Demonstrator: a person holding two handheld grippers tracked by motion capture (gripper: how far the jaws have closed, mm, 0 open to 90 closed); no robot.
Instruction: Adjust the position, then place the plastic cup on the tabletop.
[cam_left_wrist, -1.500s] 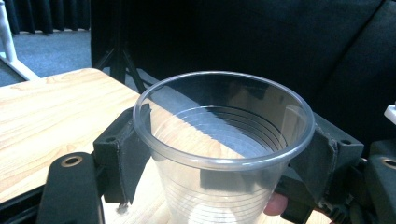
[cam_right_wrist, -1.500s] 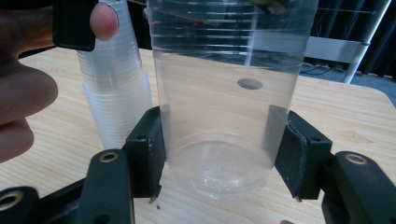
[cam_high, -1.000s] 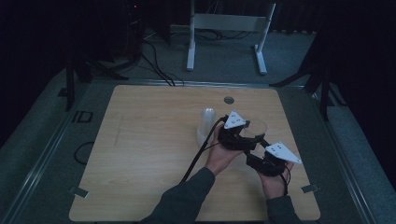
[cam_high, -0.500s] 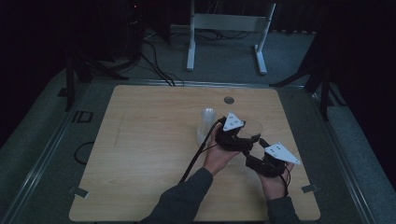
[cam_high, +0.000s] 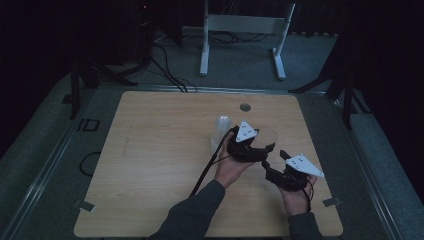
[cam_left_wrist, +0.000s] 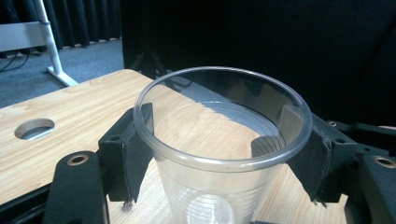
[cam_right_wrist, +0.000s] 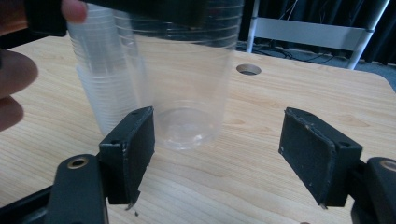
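Note:
A clear plastic cup (cam_left_wrist: 219, 186) stands upright between the black jaws of my left gripper (cam_left_wrist: 224, 158), whose pads (cam_left_wrist: 137, 144) press on its wall just under the rim. In the high view that gripper (cam_high: 262, 146) holds the cup (cam_high: 268, 135) right of the table's middle. My right gripper (cam_high: 274, 159) is just right of it and nearer me, pointing at the cup. Its jaws have just been opening, and the right gripper (cam_right_wrist: 217, 144) stands open. The held cup (cam_right_wrist: 187, 84) is ahead of the pads, untouched, with its base just above the wood.
A stack of clear cups (cam_high: 221, 131) stands on the wooden table (cam_high: 150, 165) just left of the held cup, also seen as the stack (cam_right_wrist: 100, 79). A round hole (cam_high: 245, 107) lies at the table's far edge. A white frame (cam_high: 242, 30) stands on the floor beyond.
The left hand with the cup has shifted a little to the left. The right hand has kept its place.

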